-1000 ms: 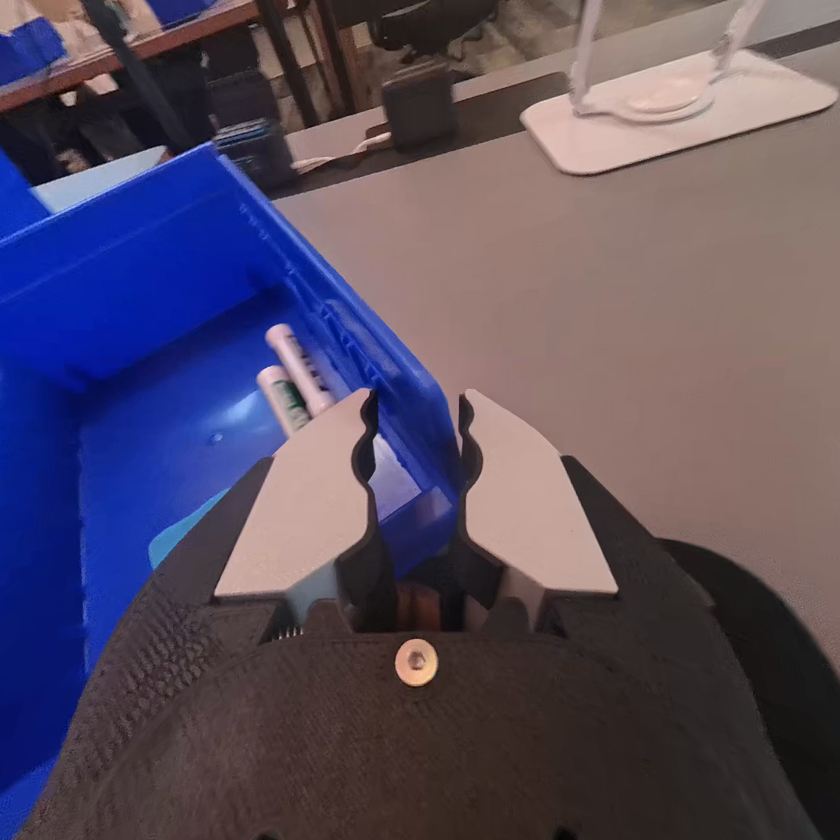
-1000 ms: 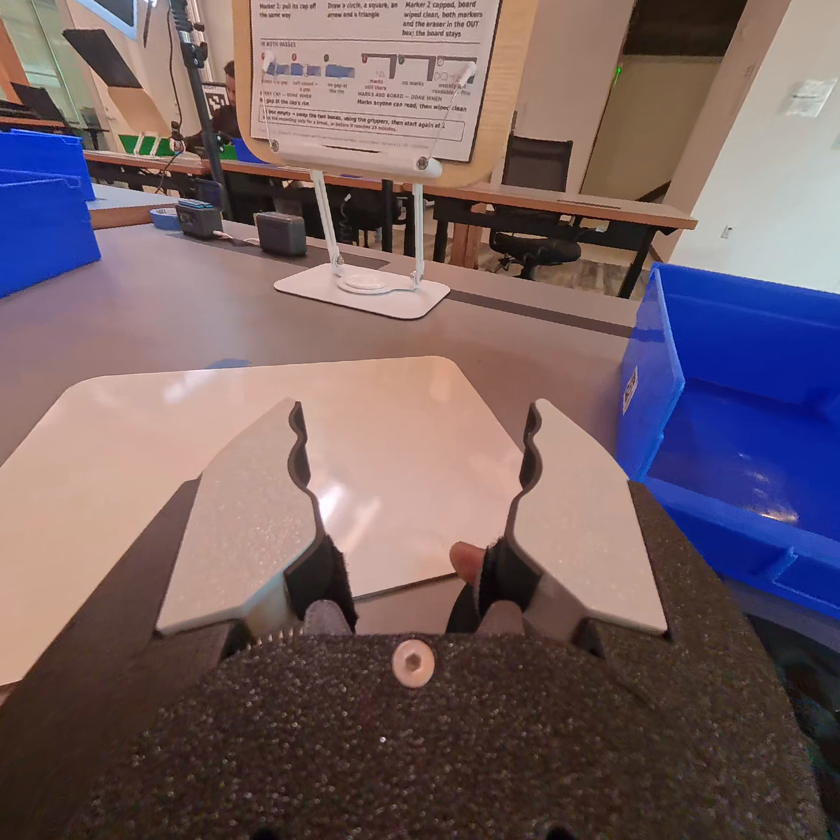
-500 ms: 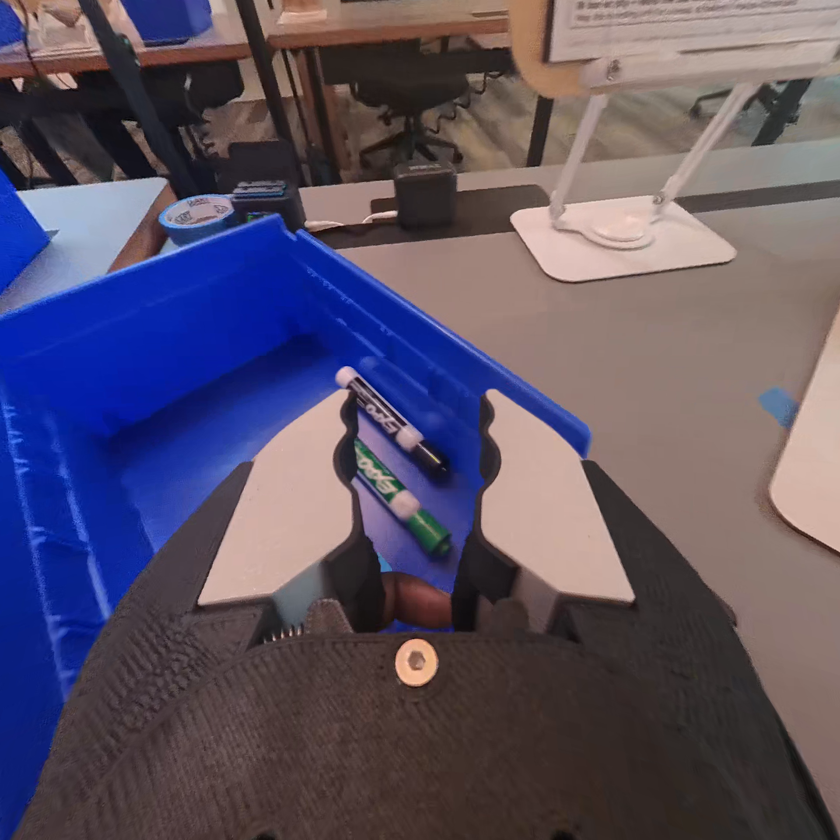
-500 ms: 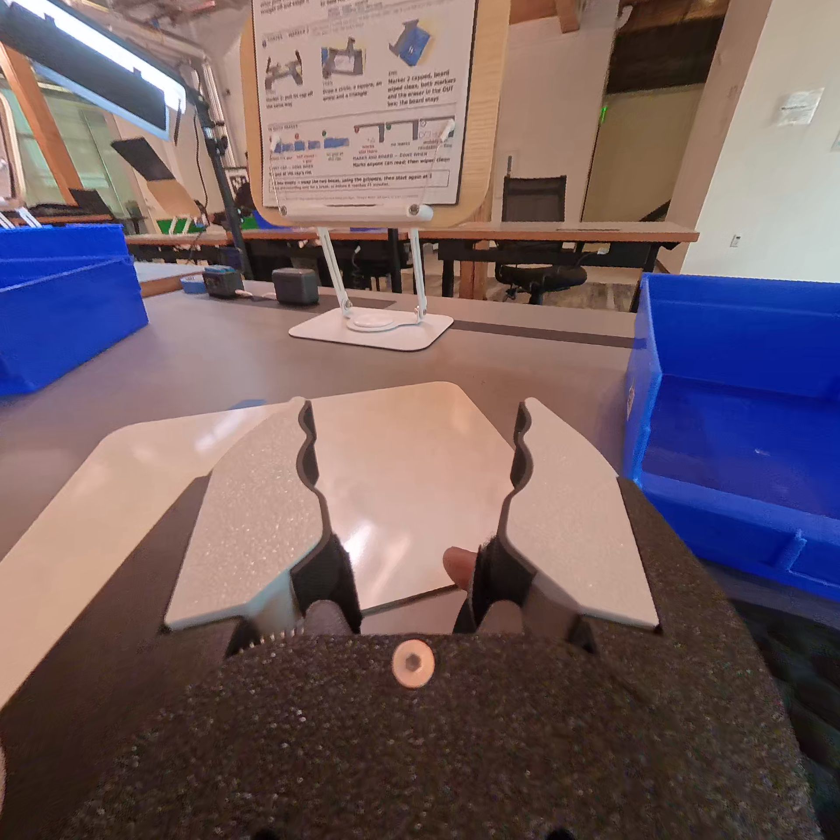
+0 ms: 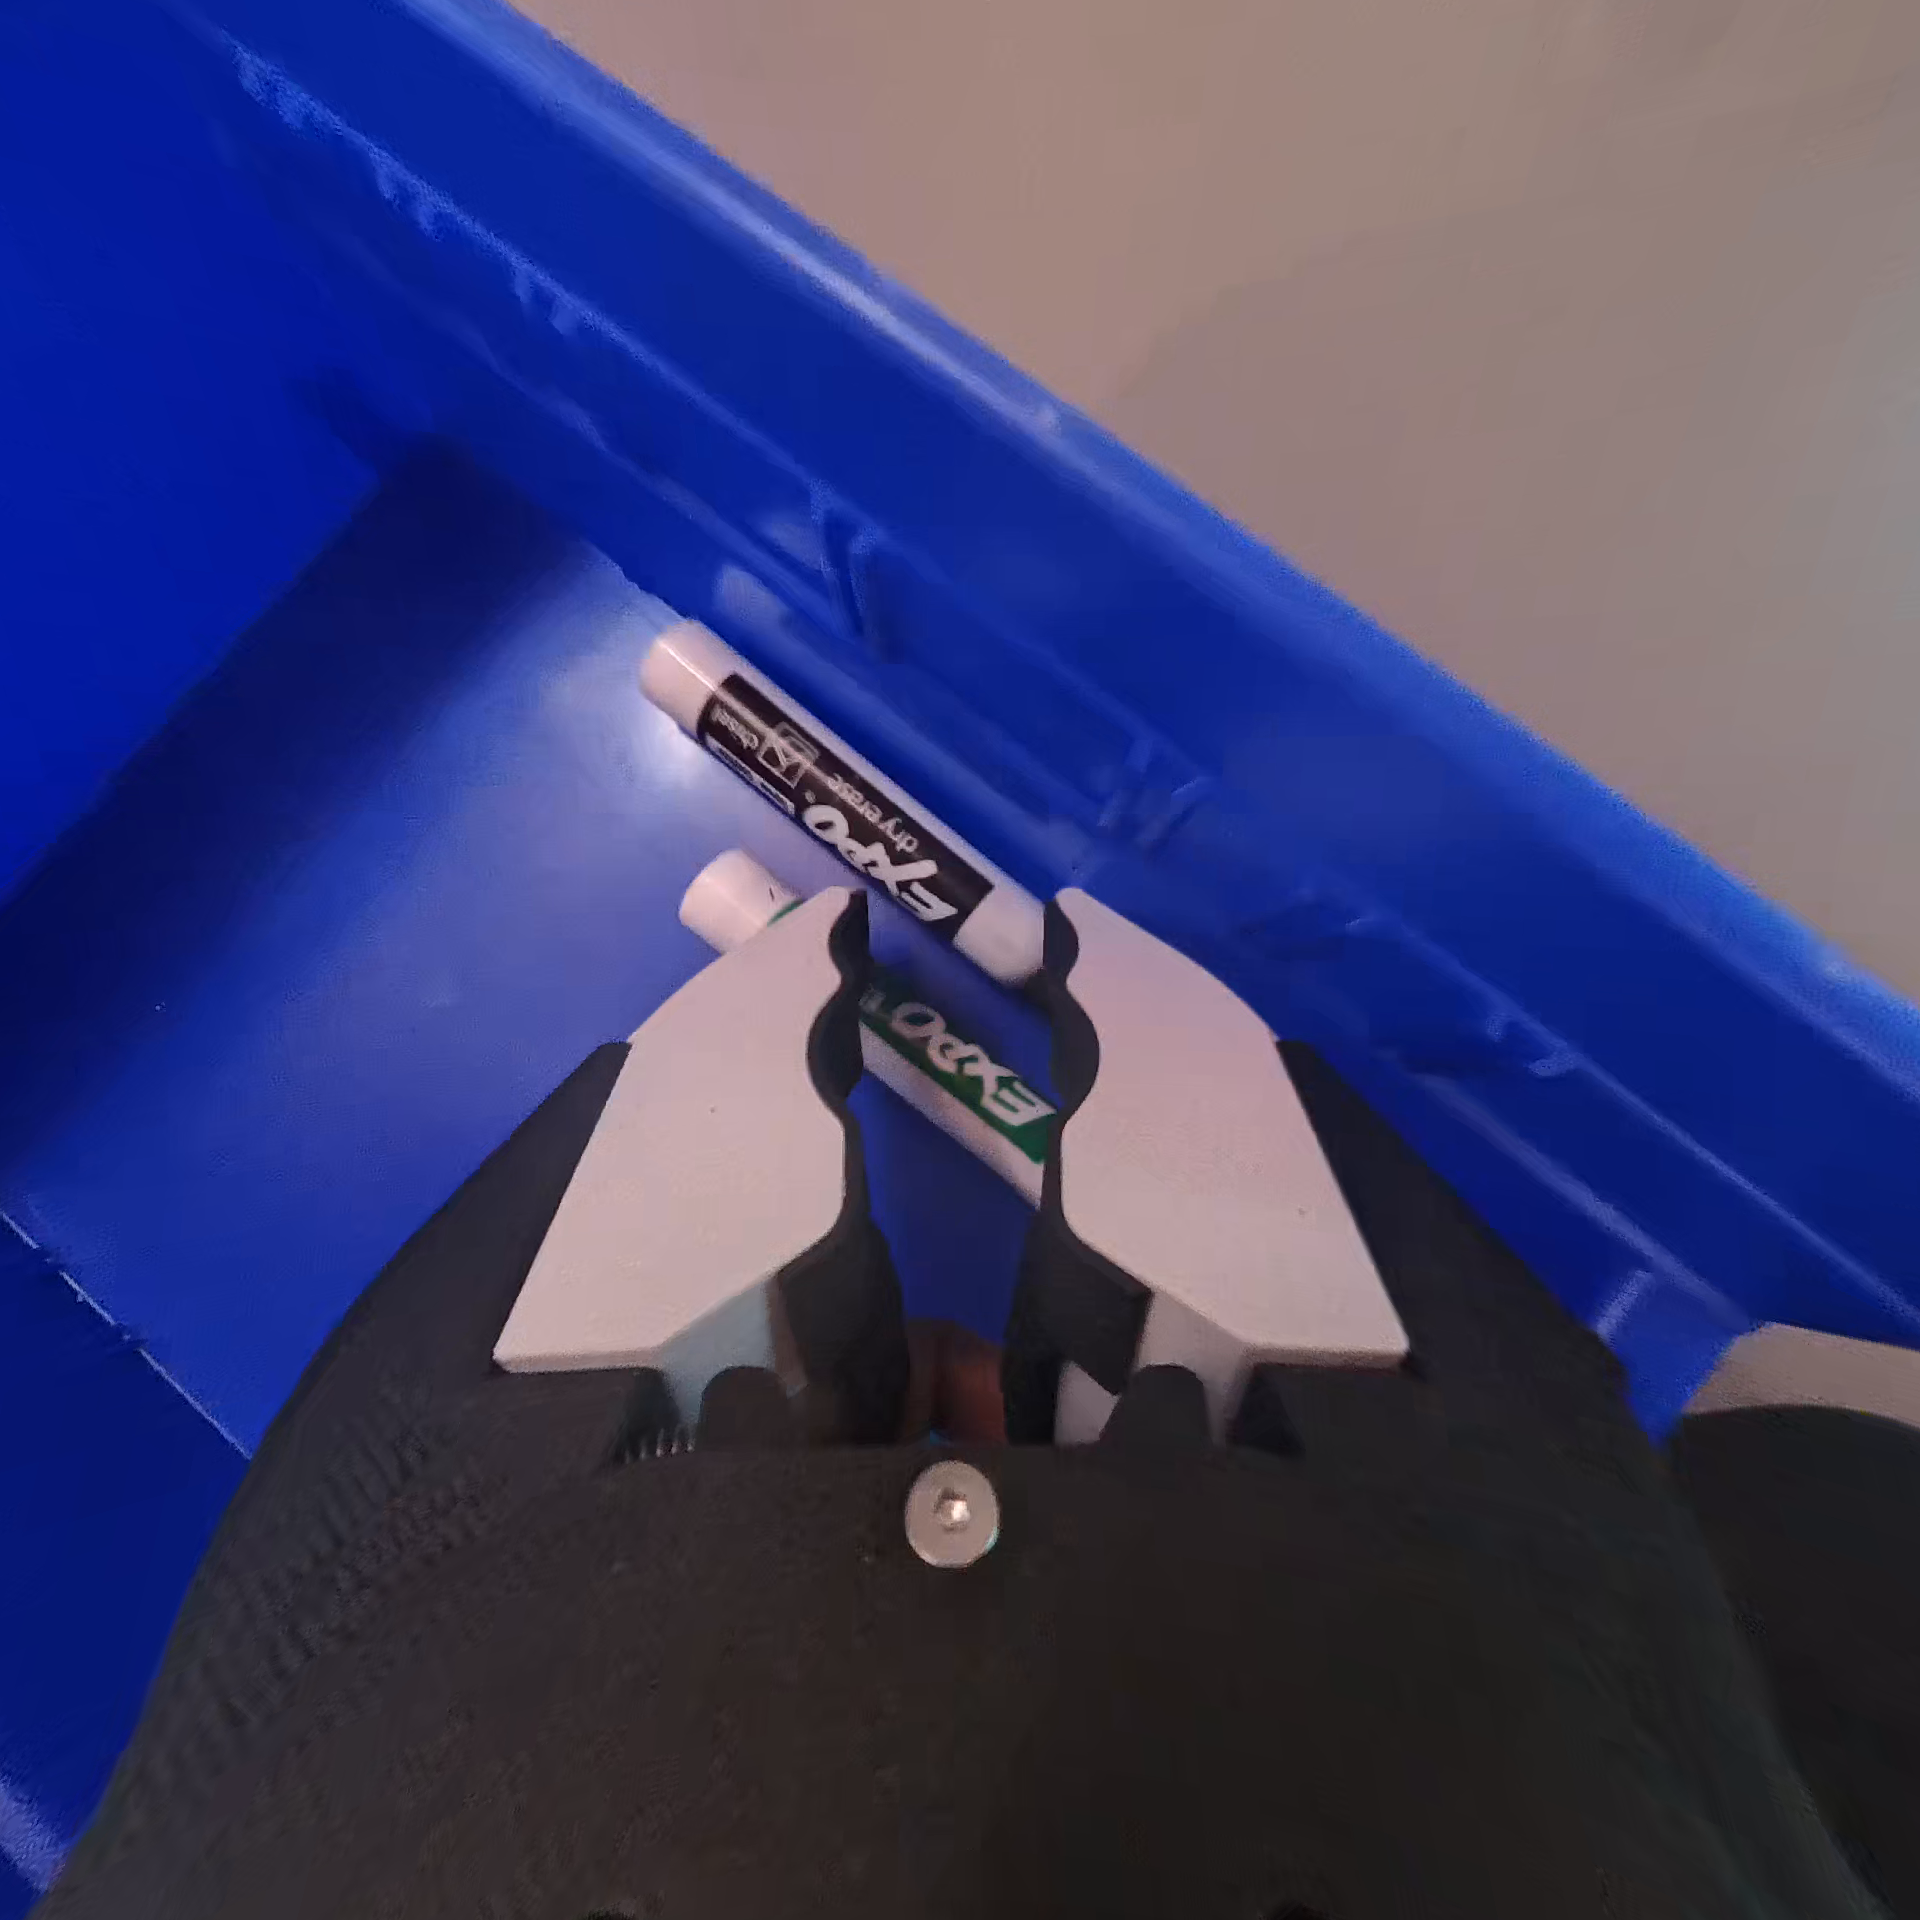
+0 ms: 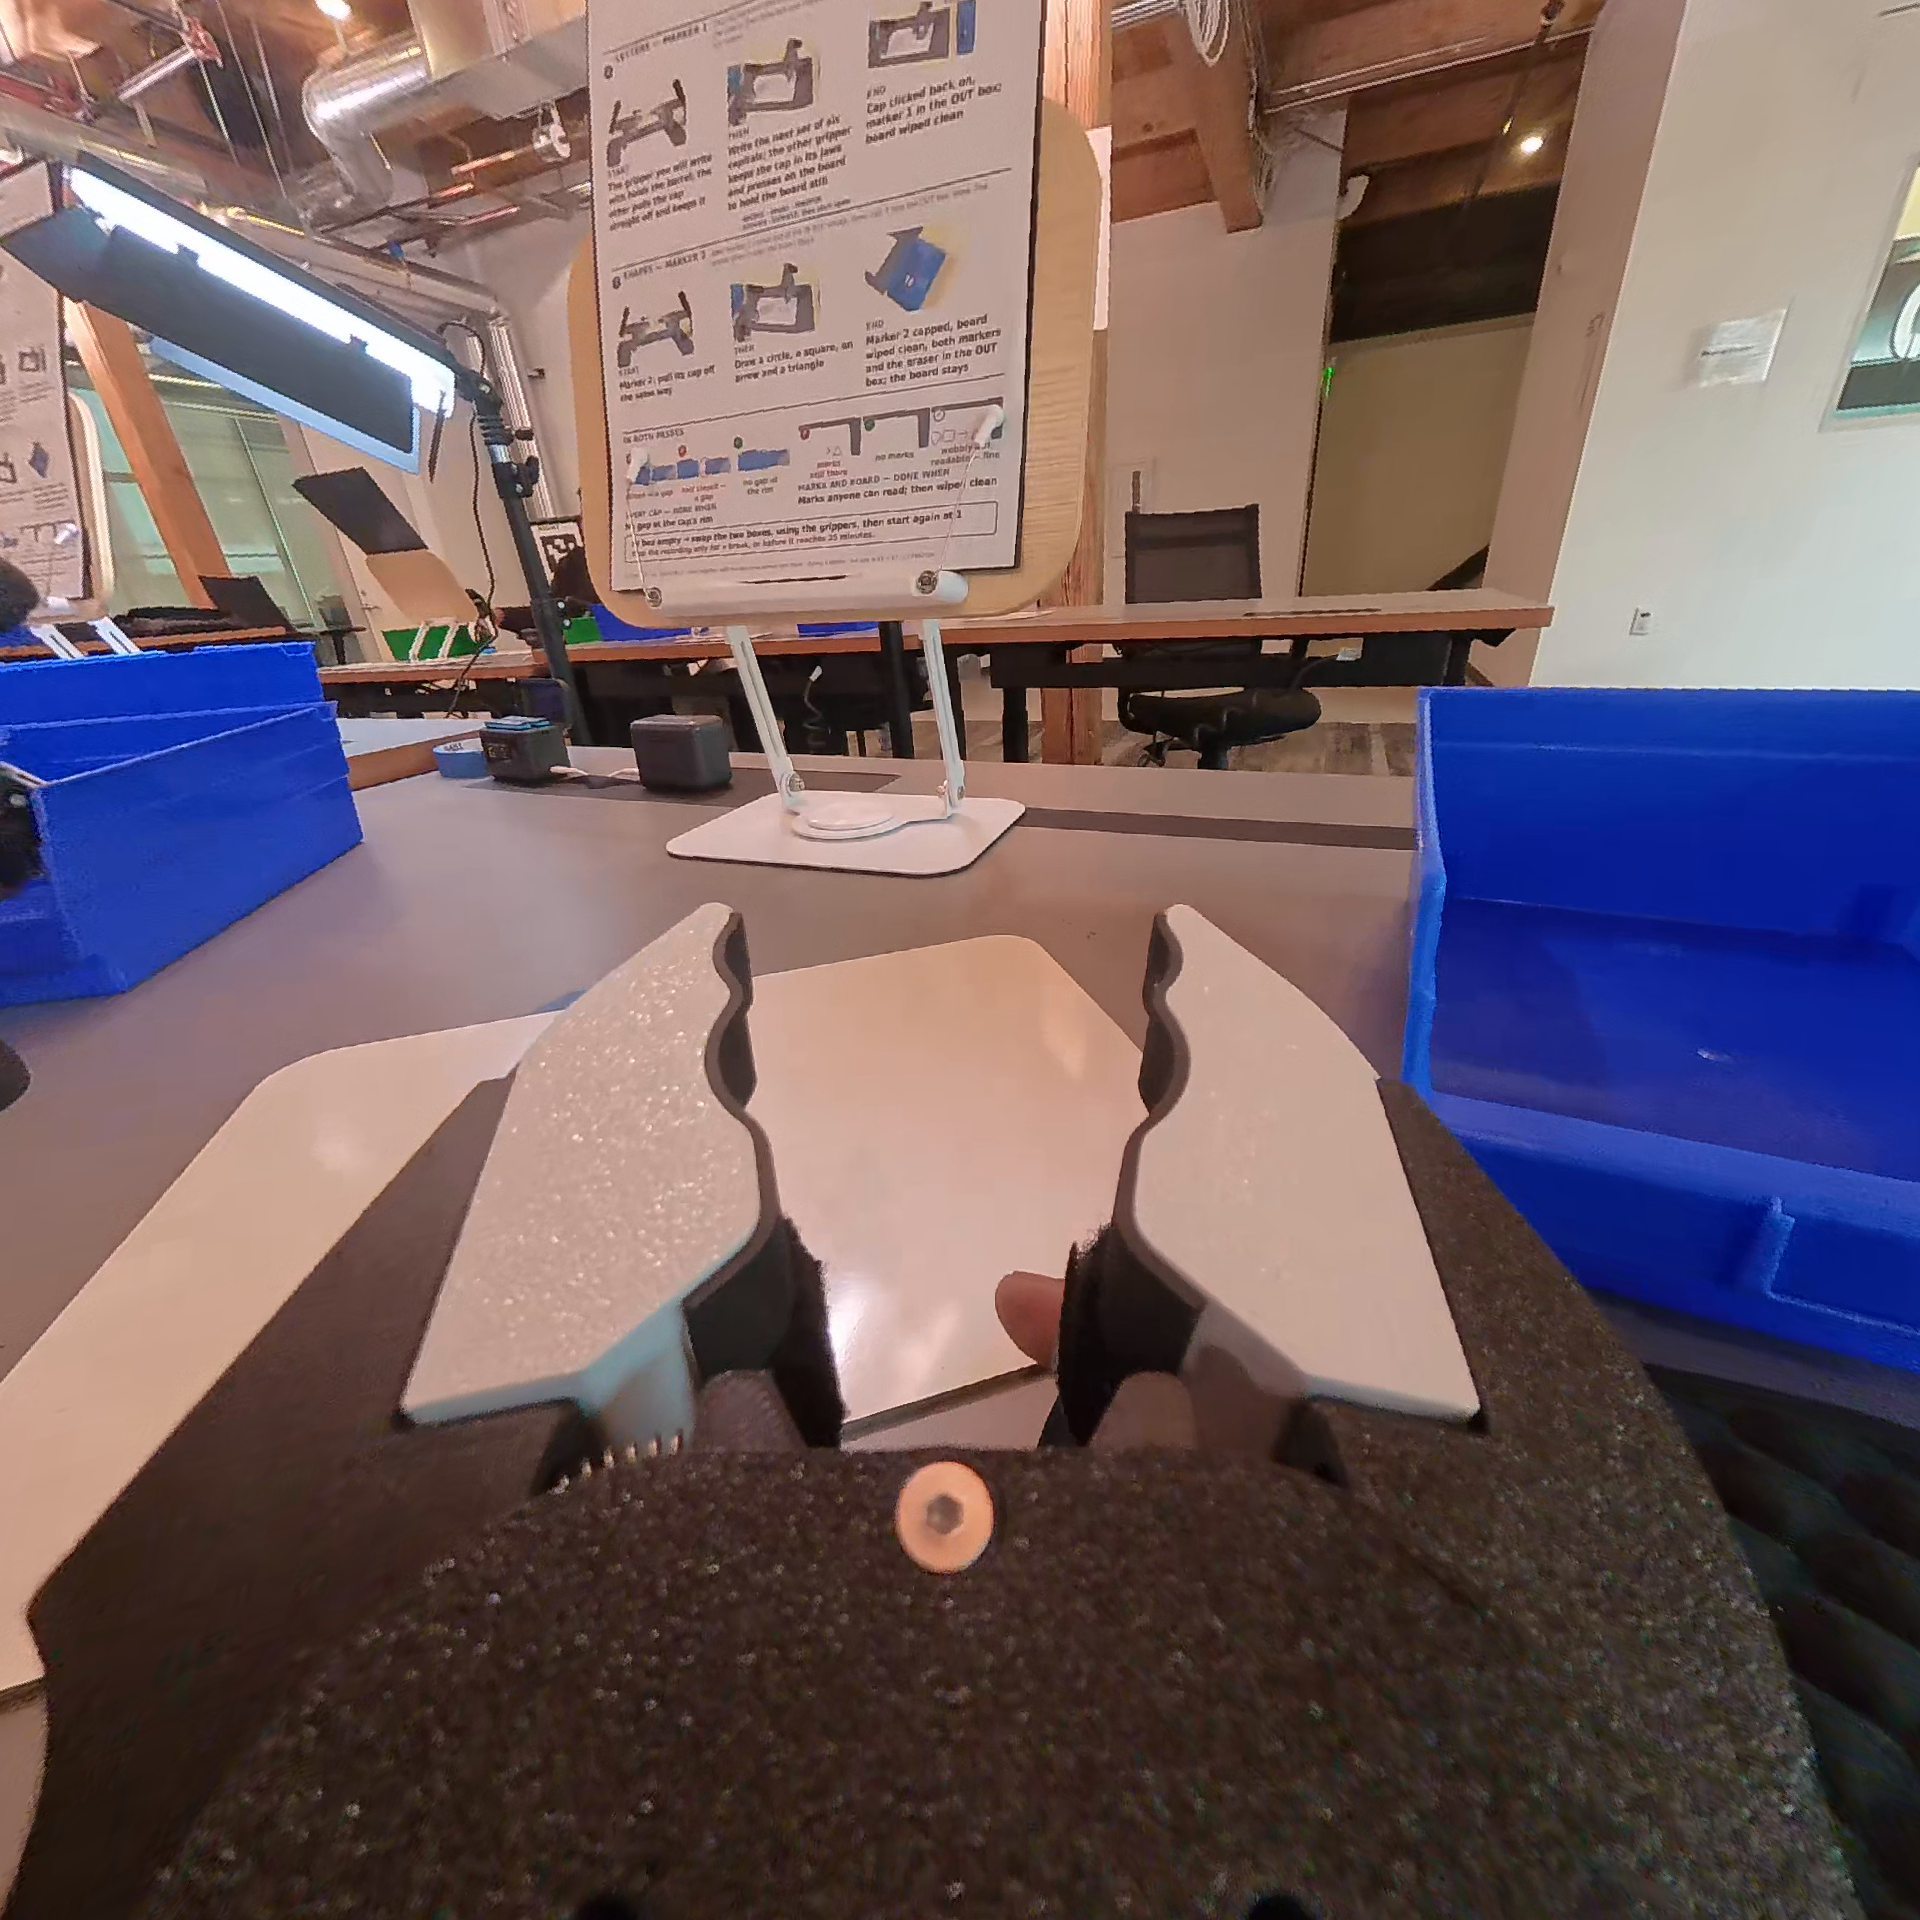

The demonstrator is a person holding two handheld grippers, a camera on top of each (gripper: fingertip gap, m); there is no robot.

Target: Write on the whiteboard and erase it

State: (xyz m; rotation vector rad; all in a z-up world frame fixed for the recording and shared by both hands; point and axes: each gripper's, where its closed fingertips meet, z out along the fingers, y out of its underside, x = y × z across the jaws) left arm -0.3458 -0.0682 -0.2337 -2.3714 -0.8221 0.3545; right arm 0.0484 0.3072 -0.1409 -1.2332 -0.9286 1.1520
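In the left wrist view a black marker [image 5: 831, 821] and a green marker [image 5: 956, 1081] lie side by side on the floor of a blue bin [image 5: 935, 468], close to its right wall. My left gripper [image 5: 951, 909] points down into the bin, partly open. Its fingers straddle the green marker, which runs slantwise under them, and I see no pad pressing on it. The black marker's near end lies by the right fingertip [image 5: 1081, 925]. In the right wrist view my right gripper [image 6: 945, 925] is open and empty, hovering over the white whiteboard [image 6: 935, 1091] on the grey table.
A second blue bin [image 6: 1662, 935] stands right of the whiteboard. The left bin [image 6: 177, 810] shows at the far left. An instruction sheet on a white stand [image 6: 842, 831] sits at the back, with small black boxes [image 6: 681, 750] beside it. One gripper's finger ends stand about 55 cm off the other's.
My left gripper has tipped down into the bin and come close over the markers, its jaws narrowing from half a second ago. My right gripper's jaws have narrowed a little over the whiteboard.
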